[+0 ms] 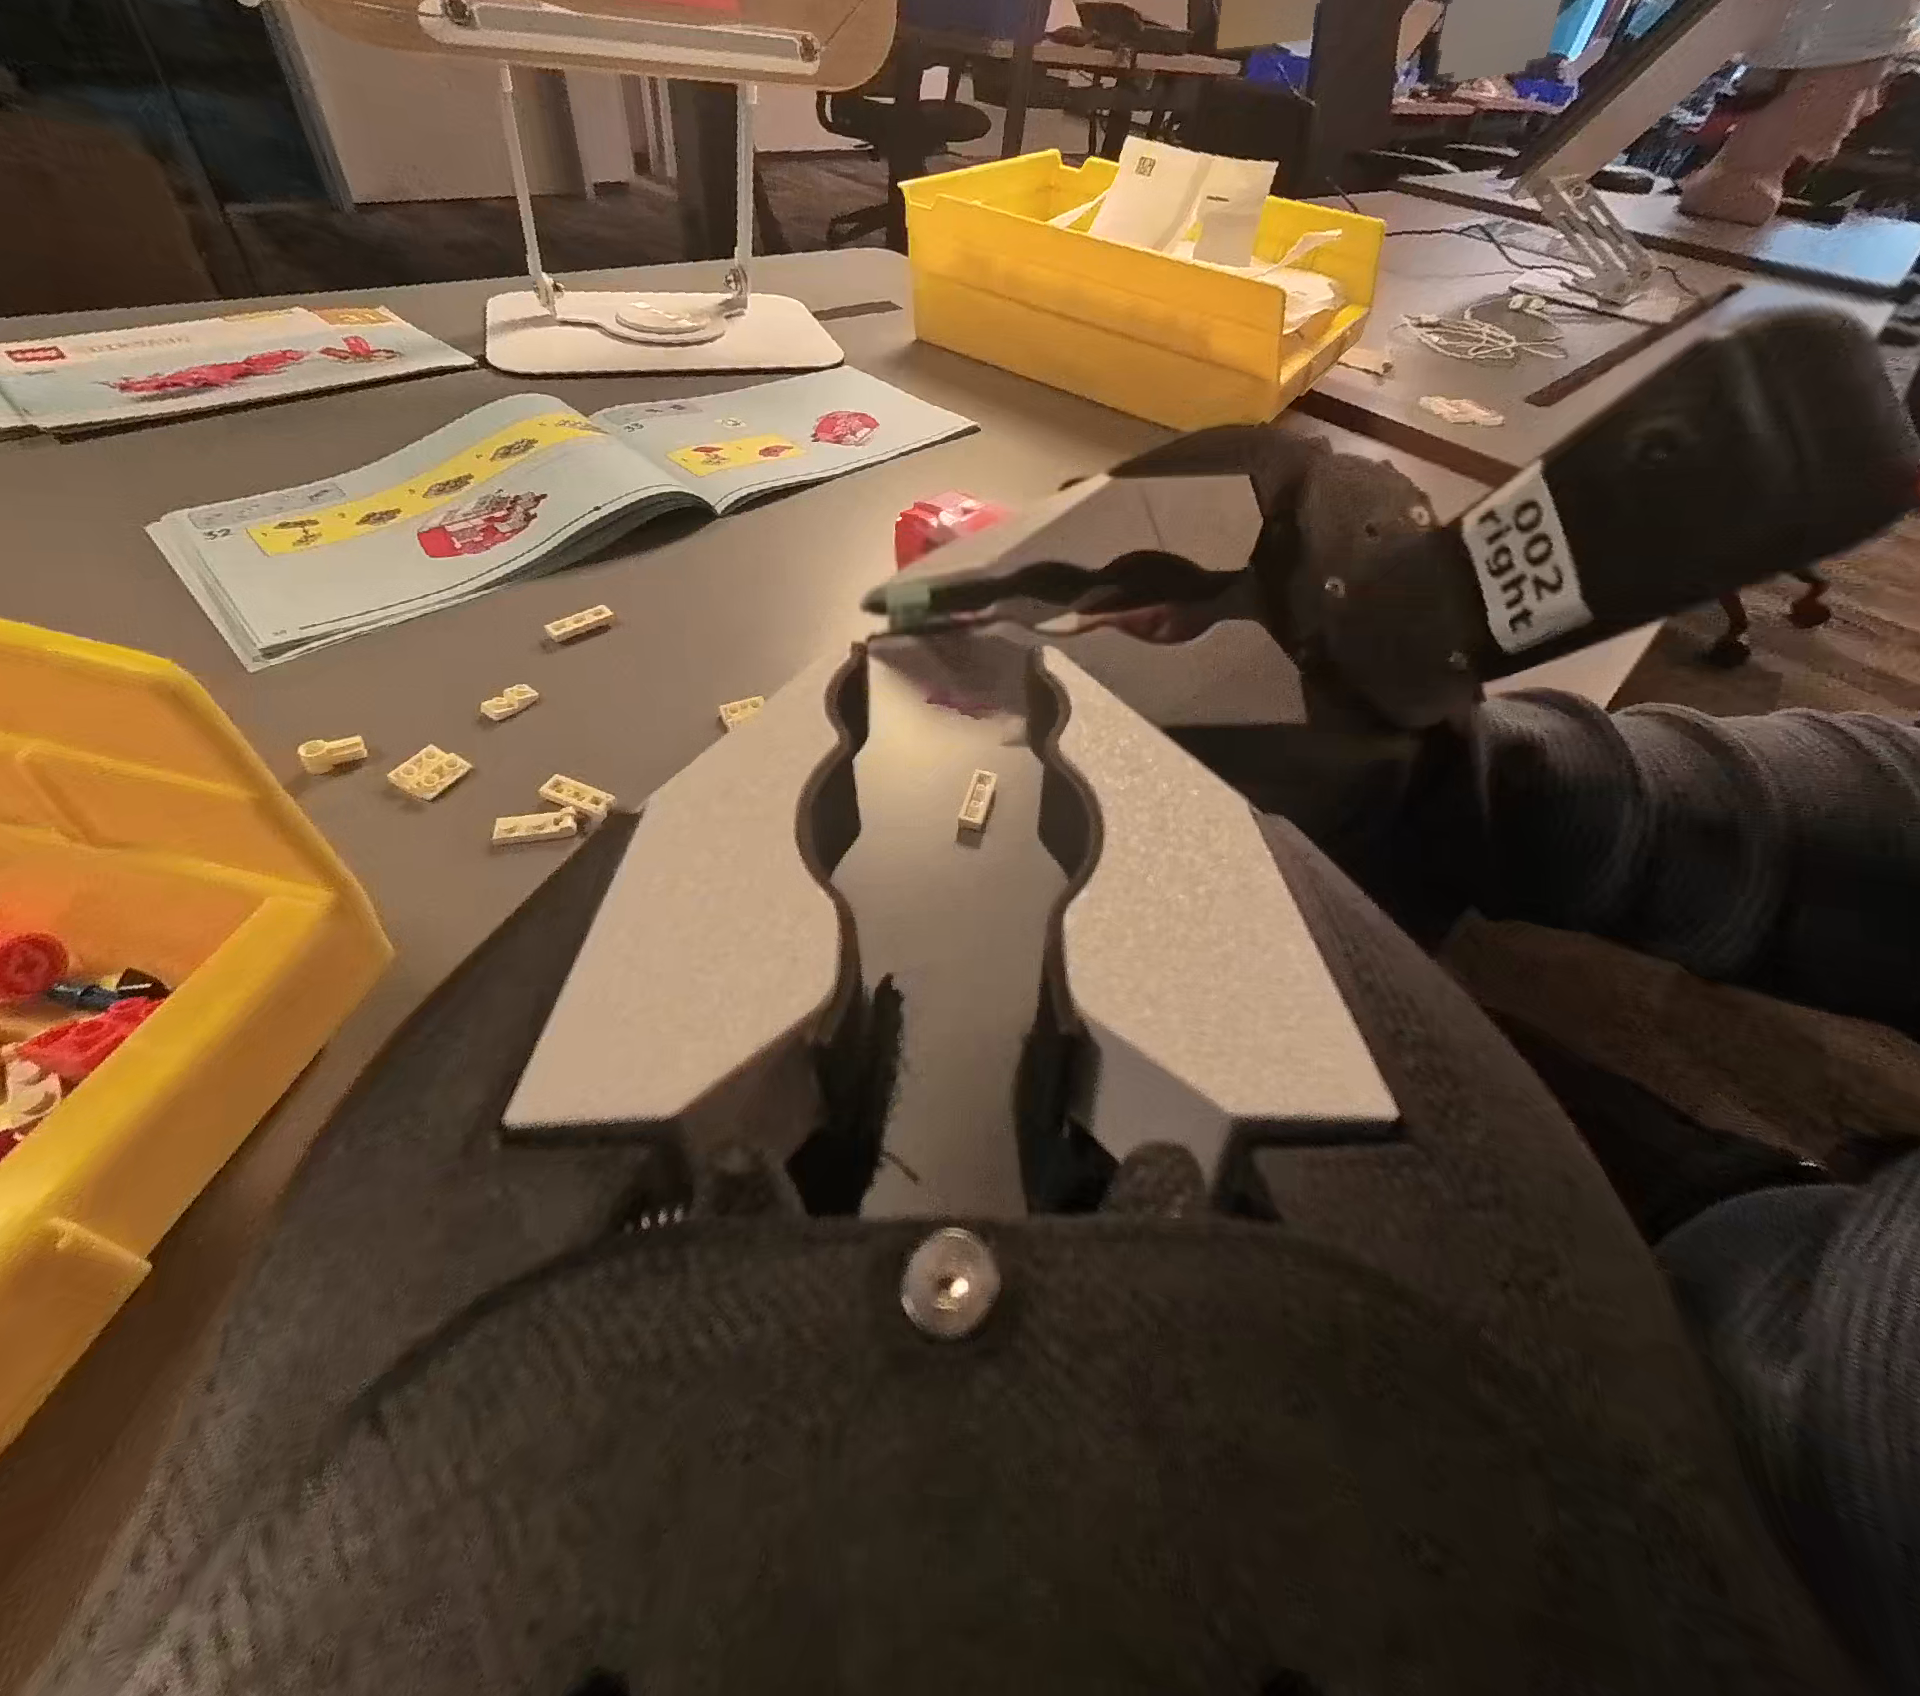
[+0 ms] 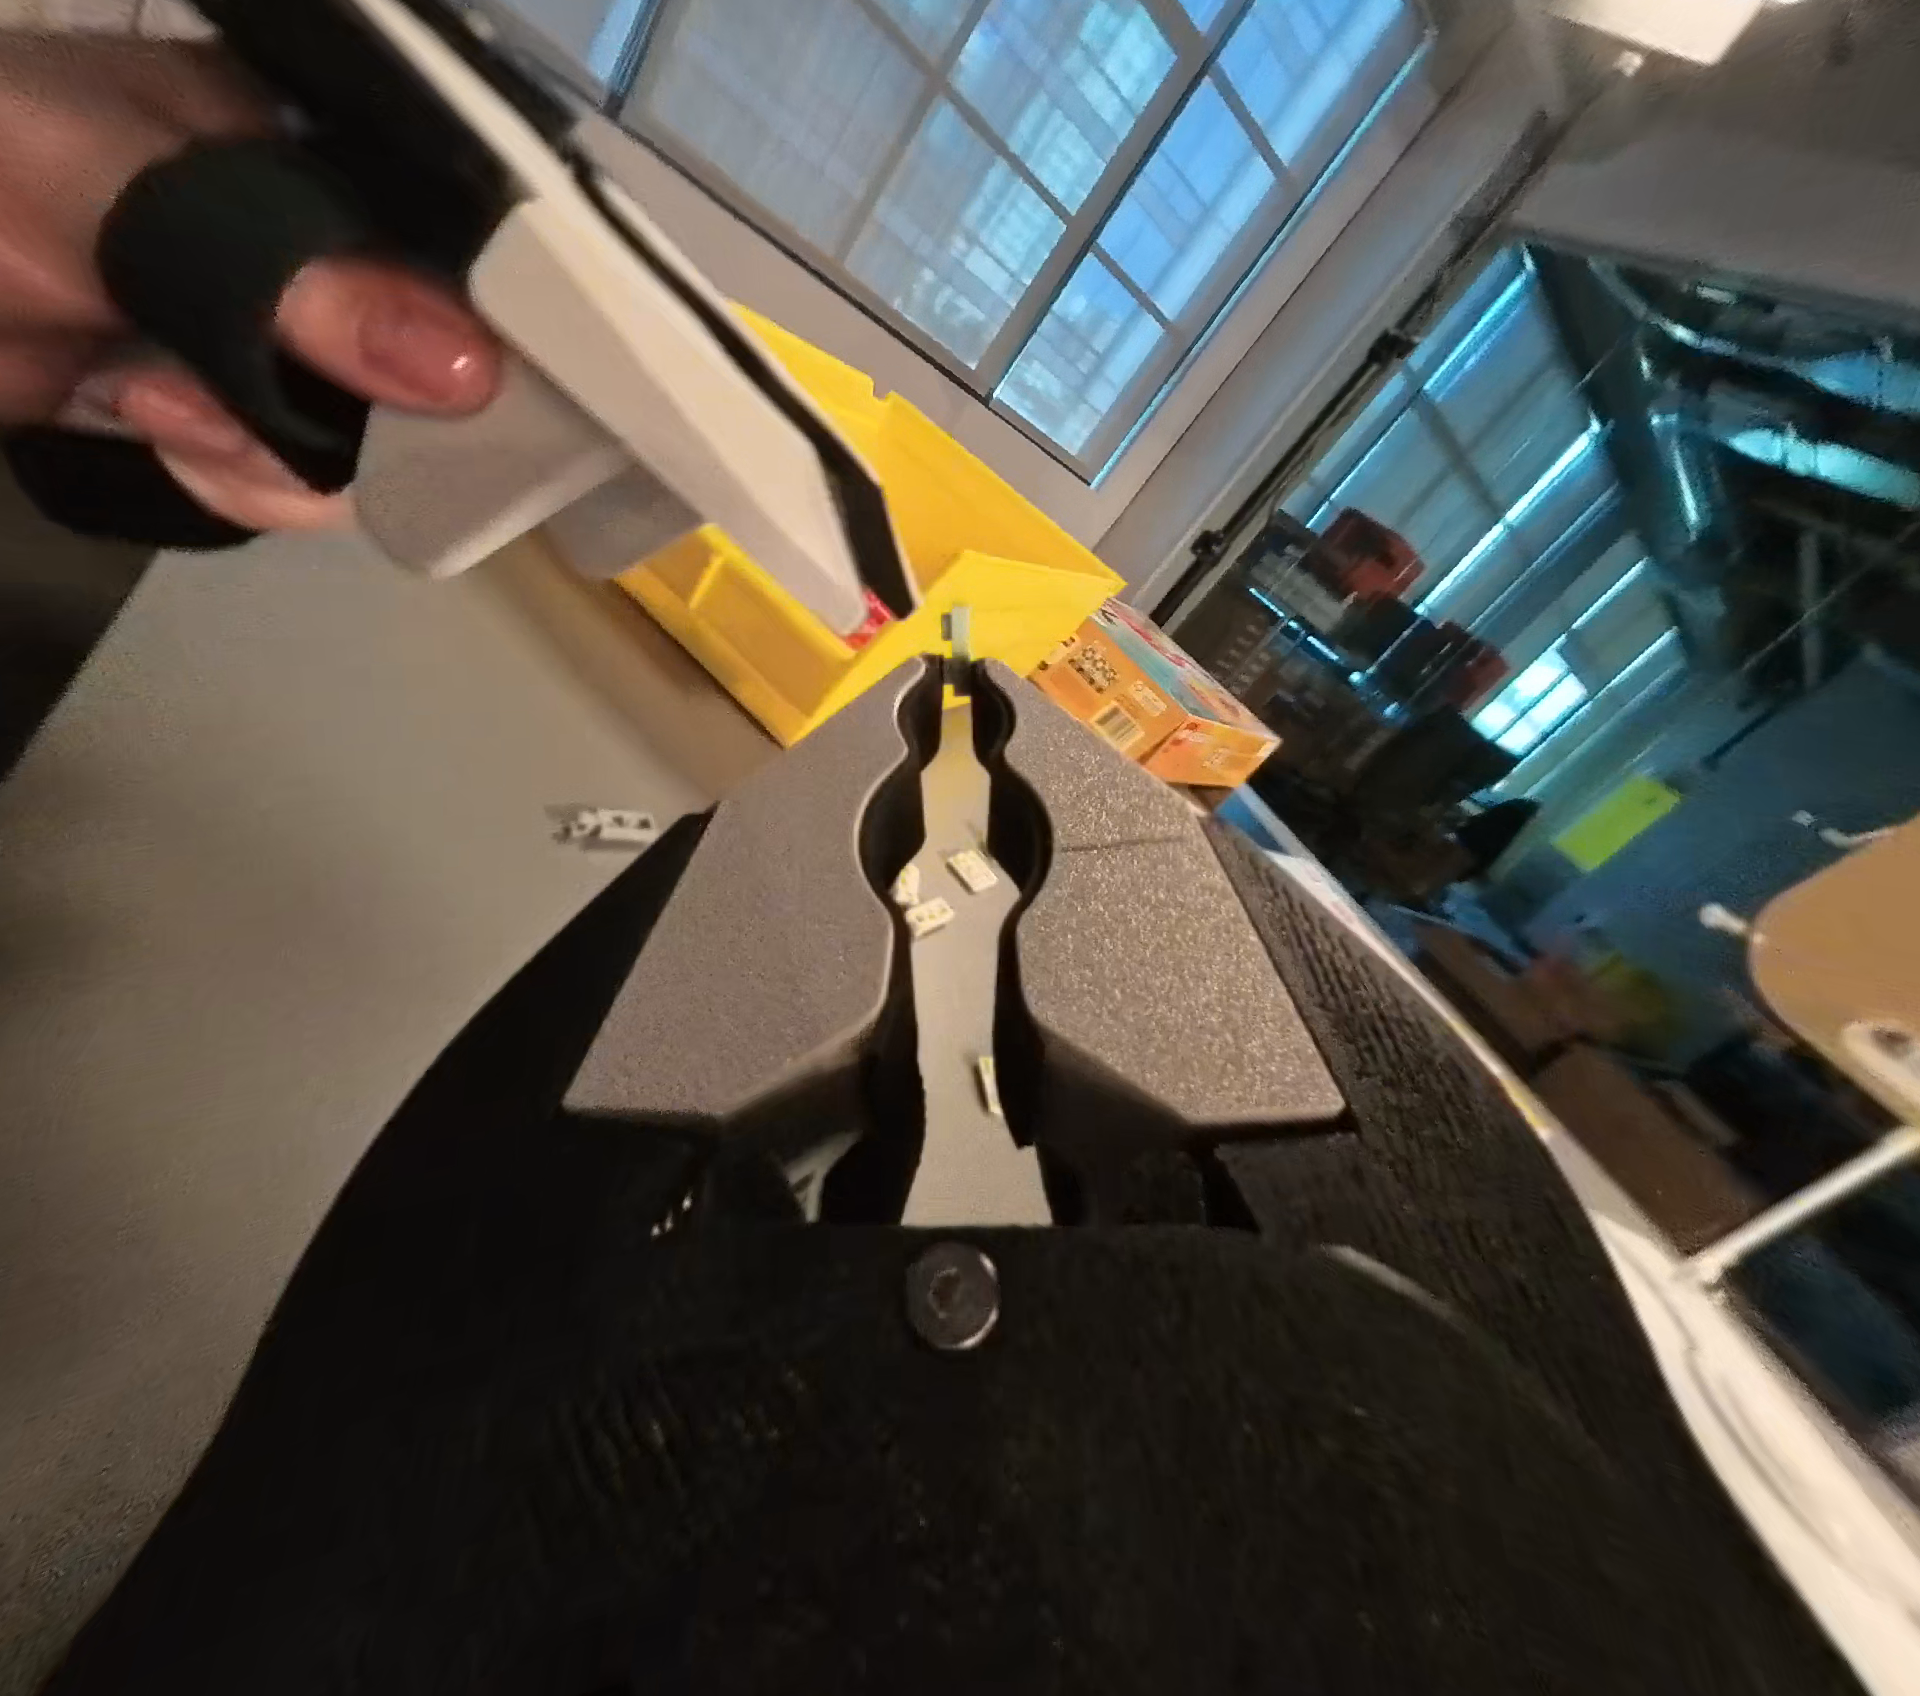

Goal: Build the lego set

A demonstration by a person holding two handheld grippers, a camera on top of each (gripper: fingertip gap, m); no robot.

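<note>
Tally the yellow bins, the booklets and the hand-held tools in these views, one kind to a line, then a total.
Bins: 2
Booklets: 2
Tools: 2
Total: 6

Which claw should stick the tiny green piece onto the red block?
Probably the right gripper: it pinches the tiny green piece at its tips, just beside the red block at the left gripper tips.
</note>
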